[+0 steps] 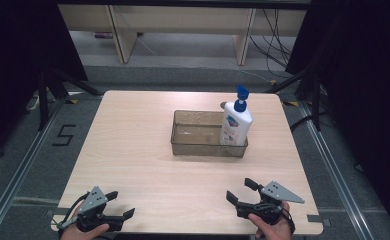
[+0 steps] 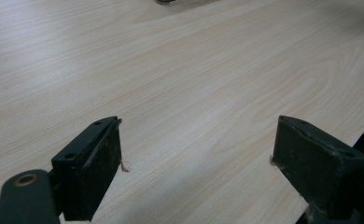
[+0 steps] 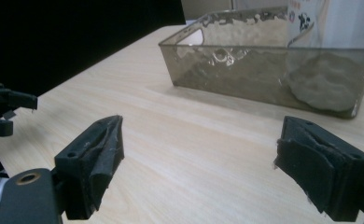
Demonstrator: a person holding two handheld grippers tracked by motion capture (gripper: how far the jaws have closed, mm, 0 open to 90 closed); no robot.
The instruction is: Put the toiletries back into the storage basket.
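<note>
I see my left hand-held gripper [image 1: 121, 205] and right hand-held gripper [image 1: 239, 190] both wide, holding nothing, low over the surface [image 1: 133, 150]. The pump bottle [image 1: 235, 125] stands upright in the clear tray [image 1: 183, 145], well apart from both.

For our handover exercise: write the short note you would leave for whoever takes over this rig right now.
Left tool: open, holding nothing, low over the near left edge of the table.
Right tool: open, holding nothing, at the near right edge, pointed toward the tray.
Pump bottle: upright inside the clear tray, at its right end; the tray sits mid-table, slightly right.
Done: bottle is in the tray.
Left: neither tool touches either item; judging by its aim, the right tool seems best placed for any next handling.
</note>
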